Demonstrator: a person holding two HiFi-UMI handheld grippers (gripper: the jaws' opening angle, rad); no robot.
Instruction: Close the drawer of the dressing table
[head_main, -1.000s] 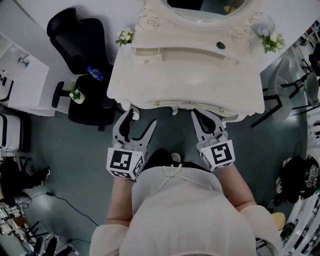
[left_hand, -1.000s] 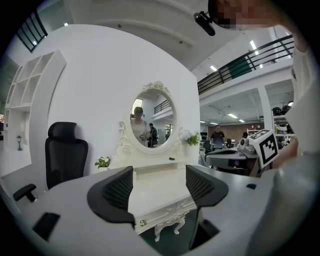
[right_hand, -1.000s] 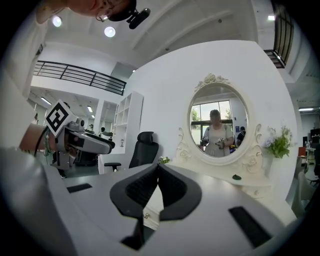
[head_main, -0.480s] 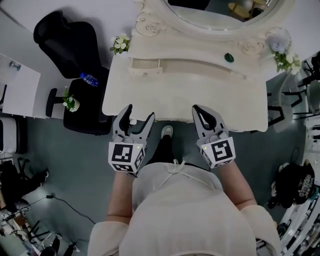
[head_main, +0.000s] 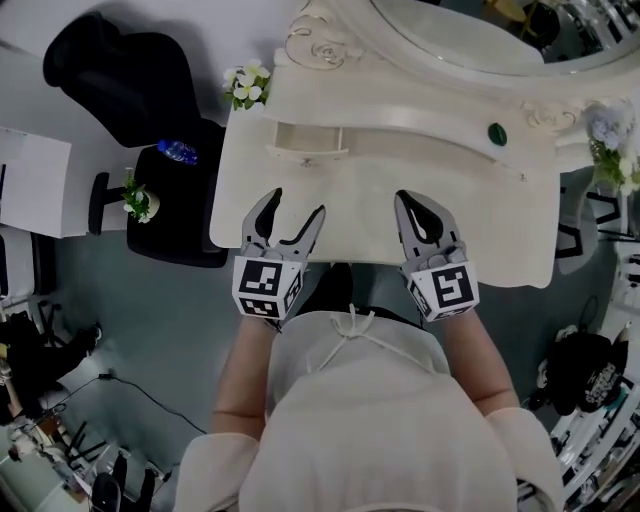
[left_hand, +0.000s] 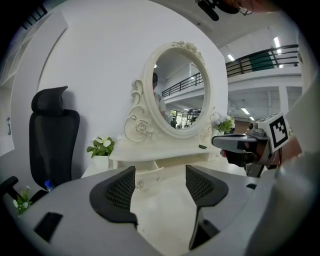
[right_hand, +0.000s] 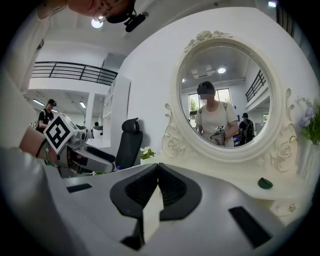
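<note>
The cream dressing table (head_main: 500, 230) fills the top of the head view, with its oval mirror (head_main: 470, 40) at the back. A small drawer (head_main: 306, 140) in the raised shelf at back left stands pulled out a little; it also shows in the left gripper view, as the drawer (left_hand: 145, 169). My left gripper (head_main: 295, 205) hovers open over the table's front left, empty, pointing at that drawer. My right gripper (head_main: 416, 205) is shut on nothing over the front middle. The left gripper (left_hand: 160, 185) shows a wide gap; the right gripper (right_hand: 158, 172) has its pads pressed together.
A black office chair (head_main: 120, 80) stands left of the table, with a water bottle (head_main: 180, 152) and a small plant (head_main: 140, 198) on its seat side. White flowers (head_main: 247, 85) sit at the table's back left corner, a green object (head_main: 497, 133) on the shelf, more flowers (head_main: 612, 150) at right.
Both grippers have moved forward and up, from in front of the table's front edge to over the tabletop. The left has stayed open and the right shut.
</note>
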